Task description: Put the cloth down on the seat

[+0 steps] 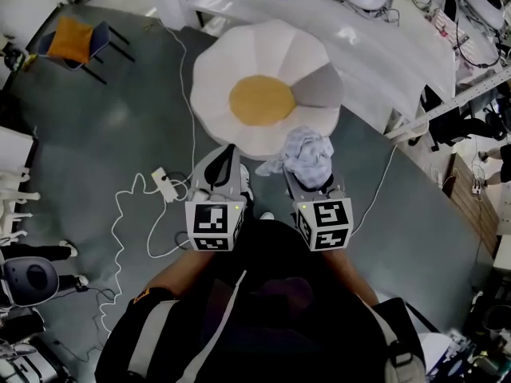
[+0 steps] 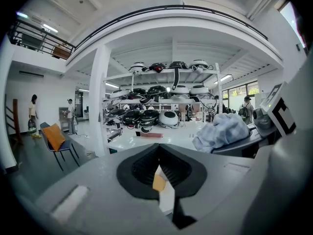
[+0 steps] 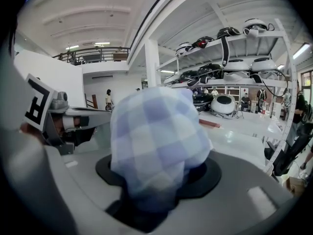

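While the right gripper (image 1: 310, 174) clamps the bunched checked cloth (image 1: 307, 152) at the near edge of the flower-shaped seat (image 1: 239, 54), the left gripper (image 1: 229, 152) hangs alongside, jaws together and empty.

Robotics workshop: tall shelves (image 2: 168, 82) of rounded machine shells (image 2: 169, 118), long white worktable (image 1: 383, 46), mezzanine railing (image 2: 29, 35), cables (image 1: 128, 202) on floor (image 1: 96, 134).

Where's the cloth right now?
In the head view, right of centre: the cloth is bunched in the right tool, at the near edge of the egg-shaped seat, not yet set down.
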Available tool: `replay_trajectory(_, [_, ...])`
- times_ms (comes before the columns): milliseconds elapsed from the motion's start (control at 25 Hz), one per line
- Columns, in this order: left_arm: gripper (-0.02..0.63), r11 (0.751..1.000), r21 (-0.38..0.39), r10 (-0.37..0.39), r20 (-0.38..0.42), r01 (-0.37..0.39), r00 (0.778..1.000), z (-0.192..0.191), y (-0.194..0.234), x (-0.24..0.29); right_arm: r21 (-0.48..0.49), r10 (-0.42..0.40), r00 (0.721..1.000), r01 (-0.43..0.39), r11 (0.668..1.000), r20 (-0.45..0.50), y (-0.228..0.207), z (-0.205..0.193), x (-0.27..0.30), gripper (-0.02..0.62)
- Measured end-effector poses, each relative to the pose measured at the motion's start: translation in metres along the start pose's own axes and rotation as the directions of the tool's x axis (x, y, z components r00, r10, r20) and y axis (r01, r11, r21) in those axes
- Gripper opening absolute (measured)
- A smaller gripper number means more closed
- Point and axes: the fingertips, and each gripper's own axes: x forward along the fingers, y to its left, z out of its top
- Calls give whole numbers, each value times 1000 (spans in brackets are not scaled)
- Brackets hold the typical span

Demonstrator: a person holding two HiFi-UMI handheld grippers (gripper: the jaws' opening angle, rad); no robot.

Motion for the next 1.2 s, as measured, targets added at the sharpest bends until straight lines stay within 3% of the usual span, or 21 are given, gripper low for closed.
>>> replay_trajectory(600, [-2,998,-14,-54,-47,54,997,10,37,123,24,-39,997,41,999,-60,-55,33,97,253])
replay_trajectory(1200, [-2,988,-53,-151,-75,148,986,22,98,222,24,-98,986,103,994,-133,-78,79,200,254])
